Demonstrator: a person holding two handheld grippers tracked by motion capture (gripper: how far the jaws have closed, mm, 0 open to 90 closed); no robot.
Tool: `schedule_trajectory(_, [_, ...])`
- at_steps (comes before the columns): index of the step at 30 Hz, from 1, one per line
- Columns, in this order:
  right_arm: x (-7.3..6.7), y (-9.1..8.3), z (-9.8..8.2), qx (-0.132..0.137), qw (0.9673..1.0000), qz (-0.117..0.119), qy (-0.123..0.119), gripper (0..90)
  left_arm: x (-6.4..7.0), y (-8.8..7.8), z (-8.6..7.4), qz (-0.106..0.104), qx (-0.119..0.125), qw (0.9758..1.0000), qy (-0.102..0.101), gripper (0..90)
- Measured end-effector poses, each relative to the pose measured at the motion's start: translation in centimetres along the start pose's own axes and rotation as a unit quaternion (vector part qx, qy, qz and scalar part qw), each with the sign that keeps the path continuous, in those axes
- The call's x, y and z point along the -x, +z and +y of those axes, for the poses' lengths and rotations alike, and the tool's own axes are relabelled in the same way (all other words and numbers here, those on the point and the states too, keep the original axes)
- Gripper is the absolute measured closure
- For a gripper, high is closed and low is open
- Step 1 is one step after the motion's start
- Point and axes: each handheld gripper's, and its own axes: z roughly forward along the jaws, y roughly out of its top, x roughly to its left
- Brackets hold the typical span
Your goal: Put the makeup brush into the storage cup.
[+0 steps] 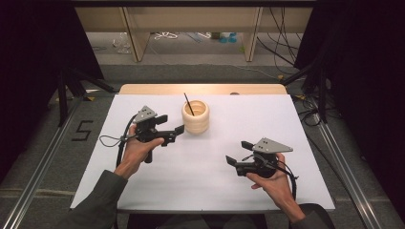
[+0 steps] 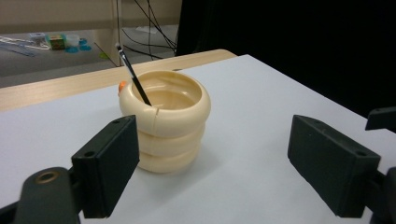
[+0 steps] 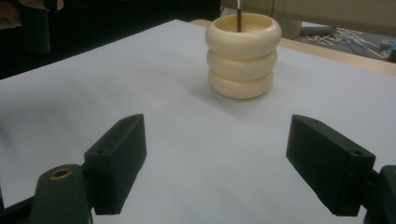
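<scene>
High view | left tool [image 1: 173,122] wide, near cream holder [image 1: 195,117] | right tool [image 1: 237,153] wide, well apart

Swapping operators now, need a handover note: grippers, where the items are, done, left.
Left gripper: open, empty, just beside the cream ribbed three-ring plastic cup, not touching.
Right gripper: open, empty, held farther back at the near right of the white table.
Thin black brush stands leaning inside the cup.
Done: nothing gripped yet.
Left: probably close on the cup or brush; left gripper is nearest.
</scene>
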Motion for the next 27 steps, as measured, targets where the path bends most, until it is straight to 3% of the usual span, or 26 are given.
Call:
schedule_trajectory(4, [0.0,0.0,0.0,0.0,1.0,0.001,0.001,21.1,0.1,-0.4,-0.8,-0.004,-0.006,0.9999,0.011,16.1])
schedule_trajectory(12, [0.0,-0.1,0.0,0.005,1.0,-0.002,0.002,20.8,0.7,-0.9,-1.8,-0.007,-0.007,0.9999,0.007,16.0])
schedule_trajectory(14, [0.0,-0.3,0.1,-0.001,1.0,-0.005,0.0,20.8,0.8,-1.0,-1.9,-0.011,-0.008,0.9998,0.017,16.0])
schedule_trajectory(22, [-0.1,-0.2,0.1,0.013,0.9999,0.001,0.007,20.8,0.5,-1.6,-2.8,-0.009,-0.007,0.9999,0.004,16.2])
schedule_trajectory(27, [-0.1,-0.3,0.1,0.007,1.0,-0.002,0.003,20.6,0.5,-2.2,-3.1,-0.005,-0.003,1.0,0.001,16.2])
